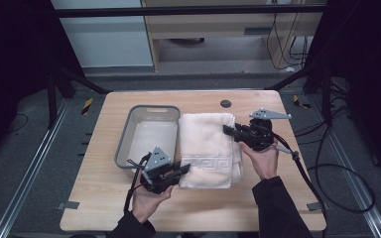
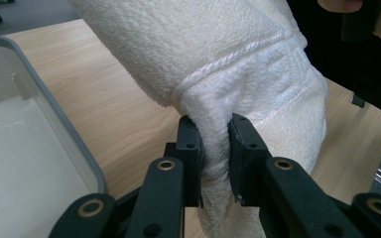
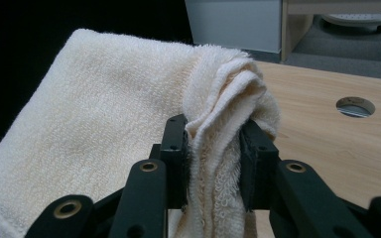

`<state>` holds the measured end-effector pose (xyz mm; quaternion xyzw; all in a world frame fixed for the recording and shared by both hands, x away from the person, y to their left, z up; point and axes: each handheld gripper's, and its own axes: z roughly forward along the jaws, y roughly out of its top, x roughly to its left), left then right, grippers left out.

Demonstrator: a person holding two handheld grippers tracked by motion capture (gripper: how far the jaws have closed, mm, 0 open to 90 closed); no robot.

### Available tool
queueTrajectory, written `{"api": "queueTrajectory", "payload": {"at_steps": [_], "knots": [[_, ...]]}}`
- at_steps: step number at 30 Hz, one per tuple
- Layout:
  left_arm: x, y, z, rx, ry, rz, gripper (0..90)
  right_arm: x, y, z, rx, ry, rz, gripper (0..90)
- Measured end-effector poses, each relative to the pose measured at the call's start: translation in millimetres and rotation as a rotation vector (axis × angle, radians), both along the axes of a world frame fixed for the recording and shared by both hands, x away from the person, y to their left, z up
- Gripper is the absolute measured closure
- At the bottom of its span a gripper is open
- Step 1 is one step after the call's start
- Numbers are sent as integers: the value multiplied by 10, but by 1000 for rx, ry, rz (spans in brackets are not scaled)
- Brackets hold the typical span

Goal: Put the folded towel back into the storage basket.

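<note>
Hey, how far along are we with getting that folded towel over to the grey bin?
Done: the towel is folded, and both grips are made. The left gripper is shut on its near corner and the right gripper on the far edge. In hand: the gripper views show the towel hanging clear of the table. Left: carrying it sideways into the grey bin beside it, which looks like the destination, then letting go.

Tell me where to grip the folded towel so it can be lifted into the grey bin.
Grip the towel at two opposite corners, coming in level from the sides, as the left gripper and right gripper do now: its folded layers bunch there, thick enough to pinch. The bin lies alongside.
</note>
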<state>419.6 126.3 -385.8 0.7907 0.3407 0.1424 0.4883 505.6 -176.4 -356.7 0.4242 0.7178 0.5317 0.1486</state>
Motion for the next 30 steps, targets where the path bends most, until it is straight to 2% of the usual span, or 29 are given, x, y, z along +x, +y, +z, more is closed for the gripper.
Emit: {"api": "queueTrajectory", "payload": {"at_steps": [11, 17, 30], "knots": [[39, 150, 111, -30, -25, 36, 767, 42, 137, 145, 4, -39, 2, 689], [76, 277, 165, -44, -37, 64, 767, 76, 272, 247, 6, -67, 8, 689], [121, 495, 270, -79, -53, 118, 768, 148, 510, 390, 0, -96, 9, 690]]}}
